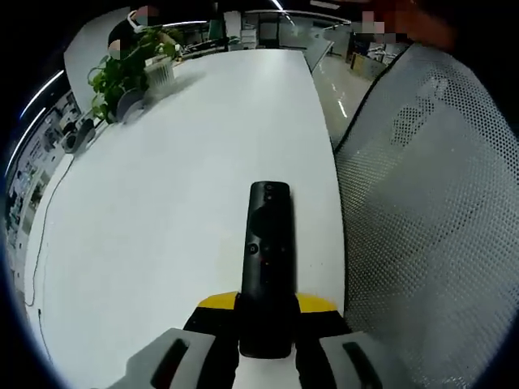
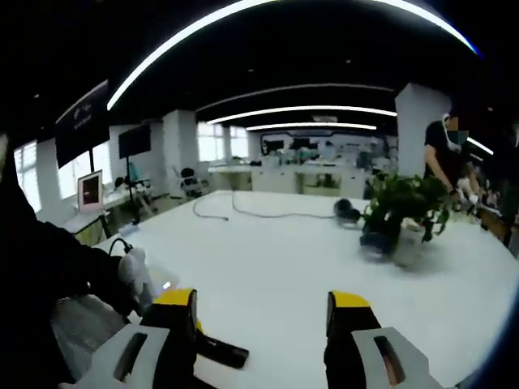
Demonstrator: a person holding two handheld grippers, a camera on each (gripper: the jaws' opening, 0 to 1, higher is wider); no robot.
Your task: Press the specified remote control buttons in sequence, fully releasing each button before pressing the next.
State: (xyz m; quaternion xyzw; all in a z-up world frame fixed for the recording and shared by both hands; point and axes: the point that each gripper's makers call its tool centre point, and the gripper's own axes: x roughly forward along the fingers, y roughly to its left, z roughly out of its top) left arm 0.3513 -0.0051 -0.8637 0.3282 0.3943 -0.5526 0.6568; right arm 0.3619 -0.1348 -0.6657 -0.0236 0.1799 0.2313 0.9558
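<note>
In the left gripper view, the left gripper (image 1: 266, 328) held a black remote control (image 1: 267, 263) between its two yellow-tipped jaws, which pinched the near end of the remote from both sides. The remote pointed away from the camera, with its button face up, and its far part lay over the white table (image 1: 178, 186); a small red light showed on its face. A potted plant (image 1: 130, 69) stood at the far left corner of the table, well apart from the remote, and a perforated grey chair back (image 1: 430, 211) rose just beside the right edge of the table. In the right gripper view, the right gripper (image 2: 261, 324) hovered over the same table with its jaws spread and nothing between them. Near its left jaw, the dark end of the remote (image 2: 220, 350) came into sight, and a gloved hand (image 2: 134, 275) showed at the left. The plant (image 2: 401, 215) stood on the table farther away at the right, and a black cable (image 2: 243, 211) lay across the far part of the table.
</note>
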